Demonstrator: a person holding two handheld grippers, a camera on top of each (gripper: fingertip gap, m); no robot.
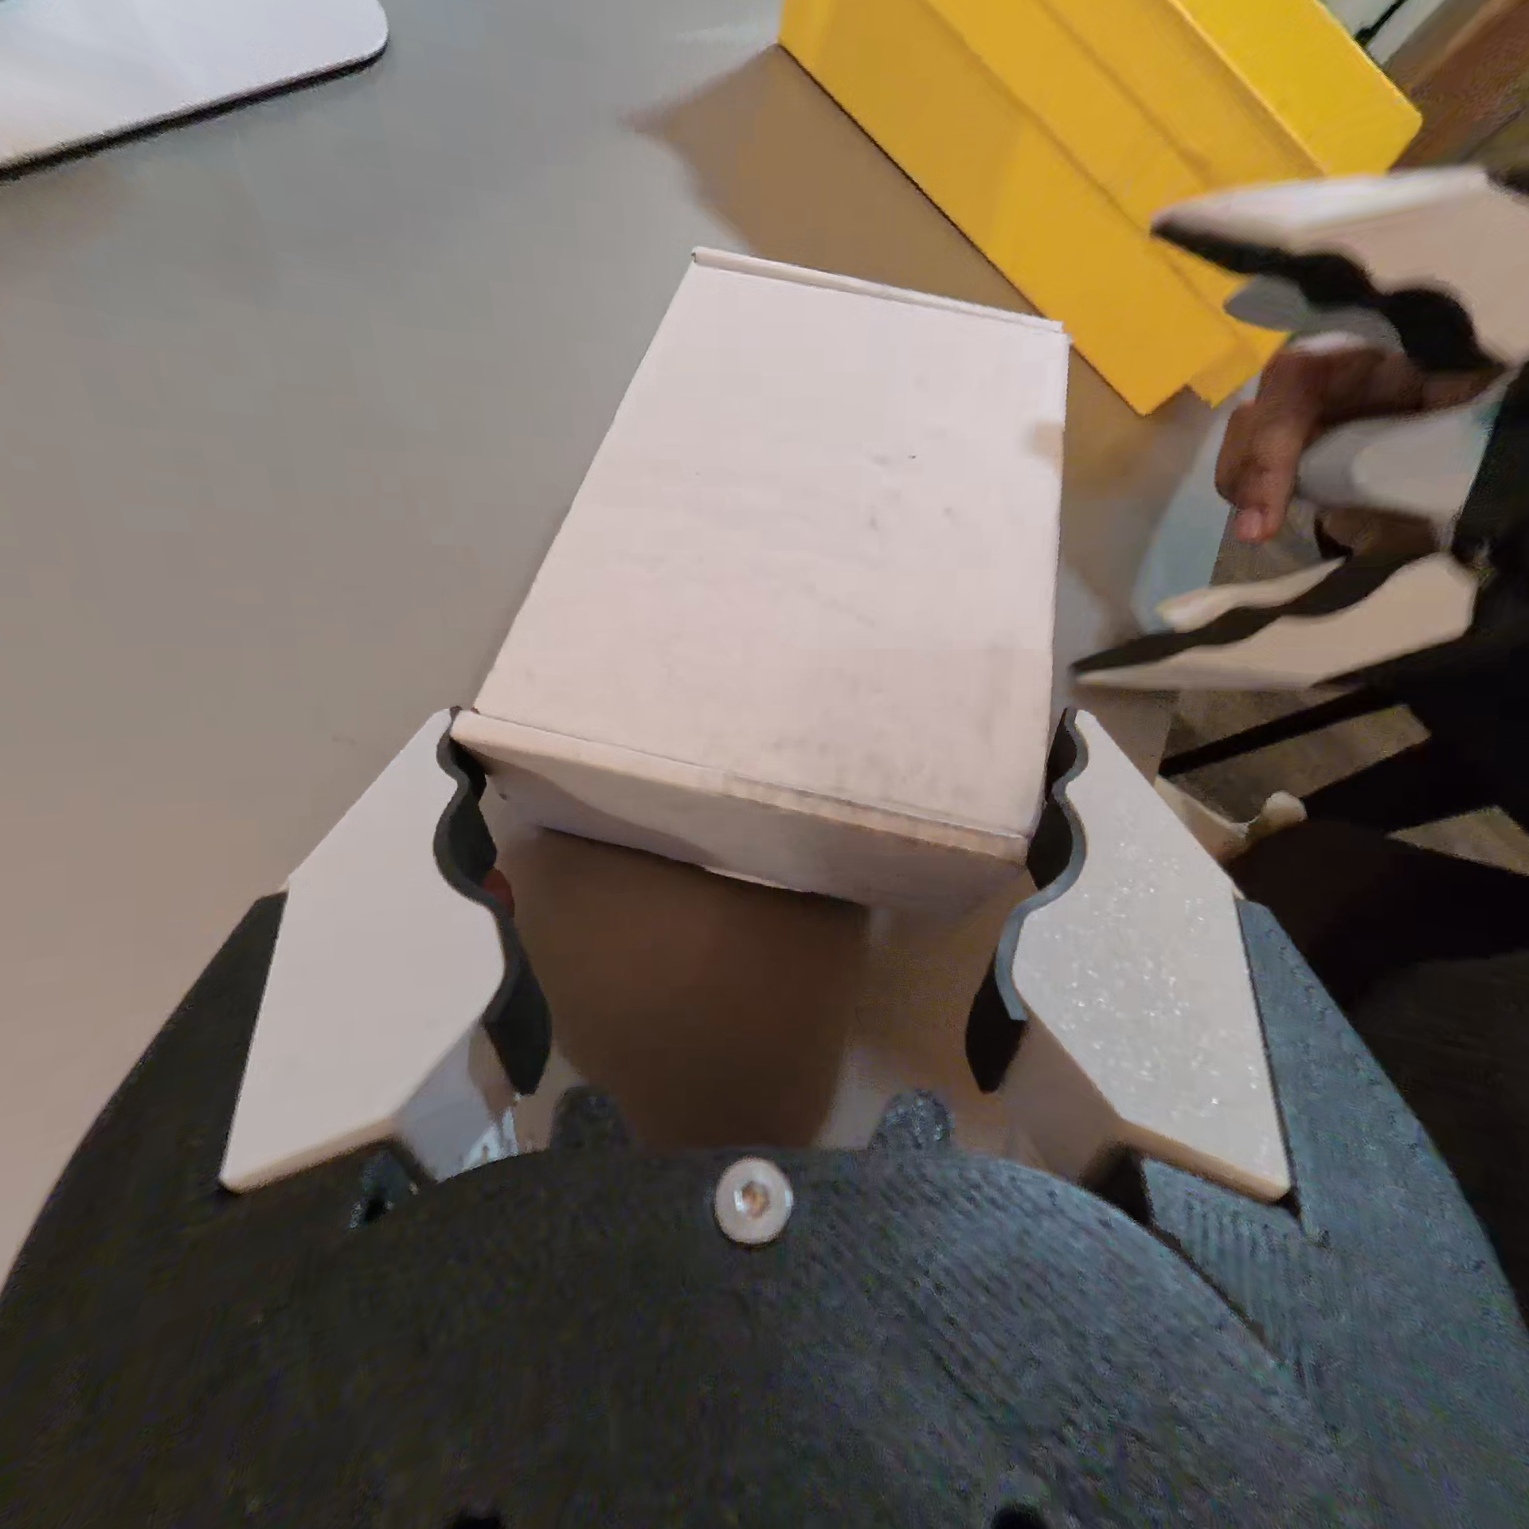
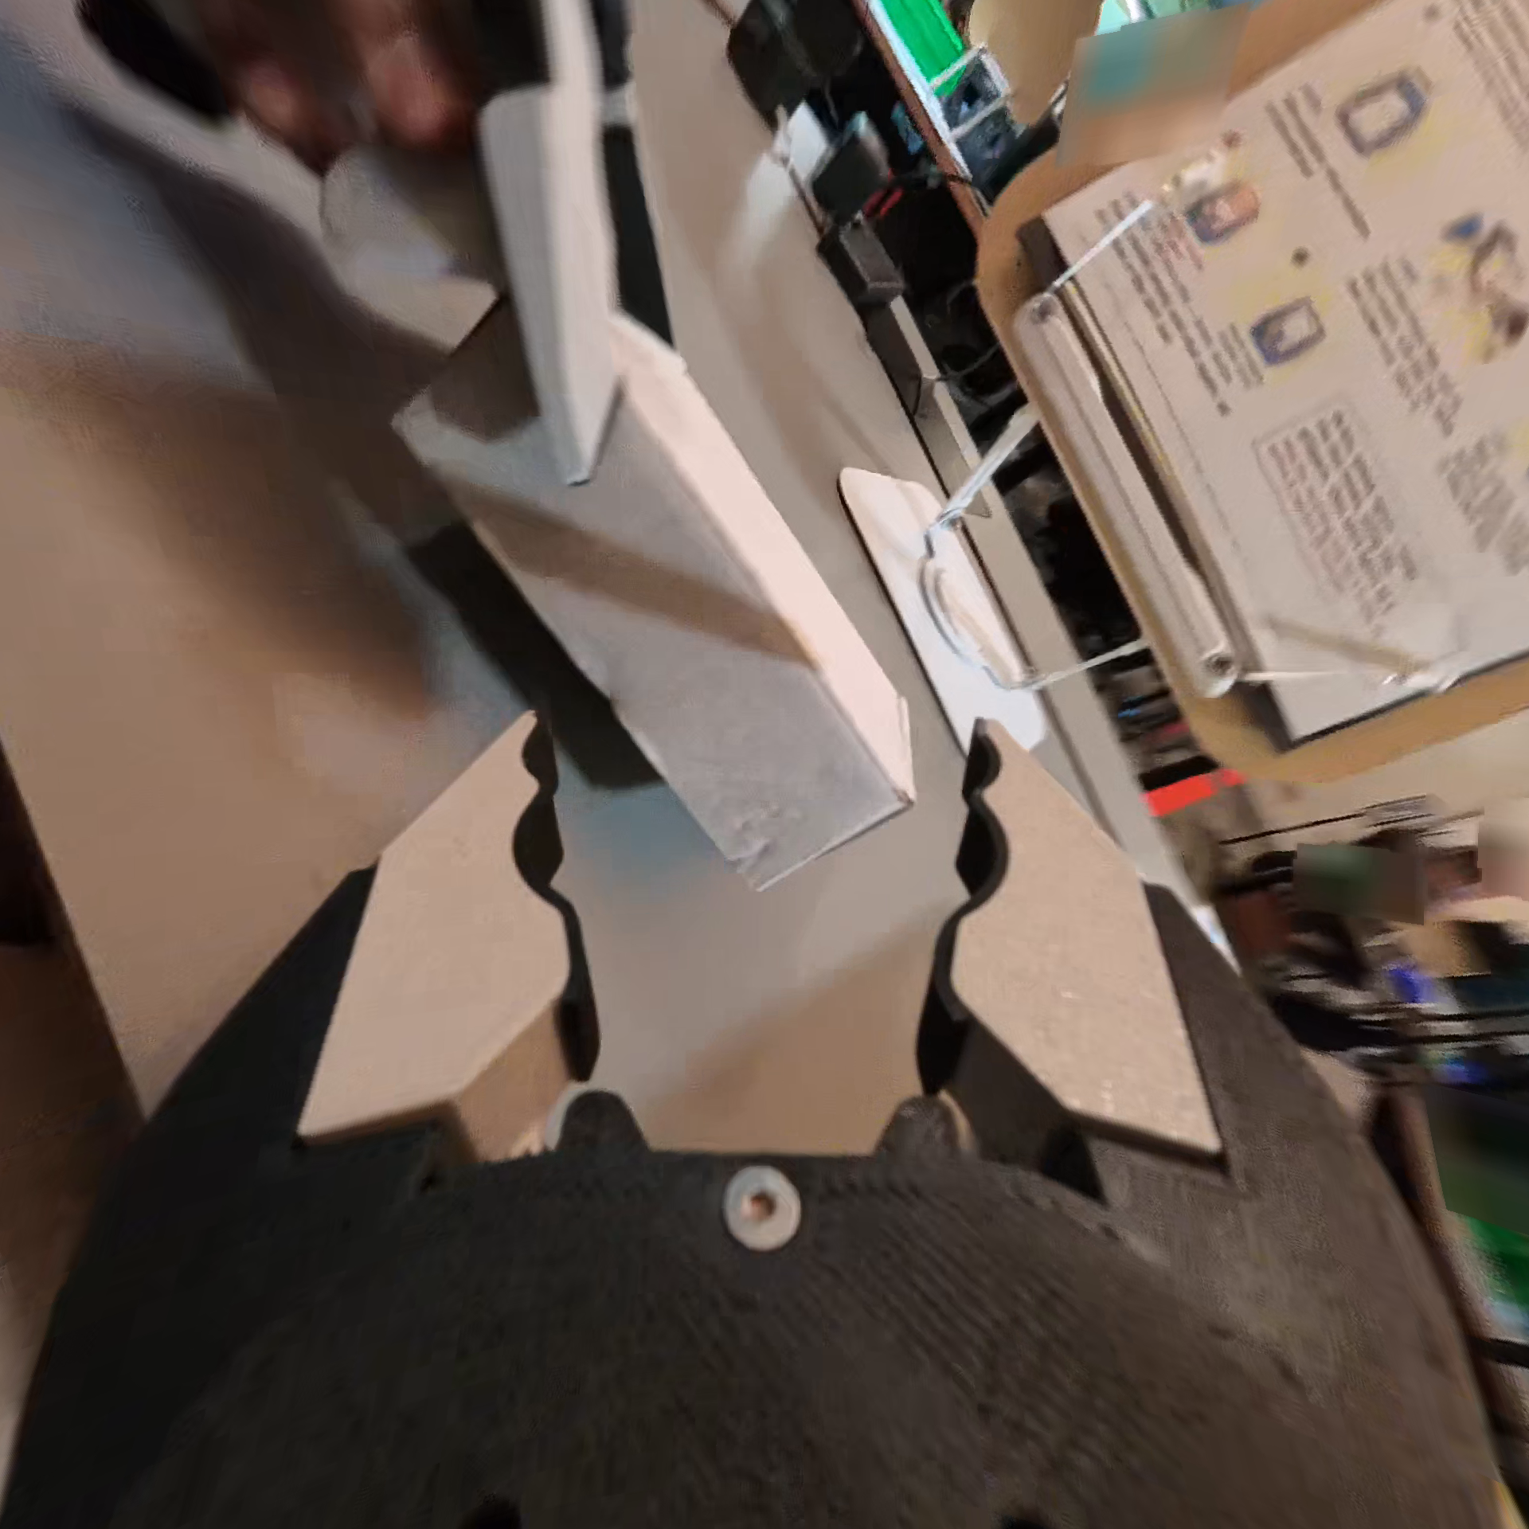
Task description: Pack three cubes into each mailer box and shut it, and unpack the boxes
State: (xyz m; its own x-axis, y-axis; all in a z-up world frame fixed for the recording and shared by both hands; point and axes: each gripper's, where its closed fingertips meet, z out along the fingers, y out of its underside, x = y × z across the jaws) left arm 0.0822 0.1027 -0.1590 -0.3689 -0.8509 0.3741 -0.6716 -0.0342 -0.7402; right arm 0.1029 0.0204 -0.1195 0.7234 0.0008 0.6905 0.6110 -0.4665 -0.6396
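A closed white mailer box (image 1: 769,529) is held between the fingertips of my left gripper (image 1: 761,728), which grips its near end at both sides. The box hangs a little above the grey table (image 1: 248,414), with a shadow under it. No cubes show. My right gripper (image 2: 757,732) is open and empty, close to the box's side (image 2: 703,662). In the left wrist view the right gripper (image 1: 1142,447) hovers at the box's right, jaws wide apart, held by a hand (image 1: 1266,447). A finger of the left gripper (image 2: 563,289) shows on the box in the right wrist view.
A yellow bin (image 1: 1076,165) stands behind the box at the back right. A white mat (image 1: 165,66) lies at the far left corner and also shows in the right wrist view (image 2: 935,579). A cardboard box with a printed sheet (image 2: 1324,372) stands past the table edge.
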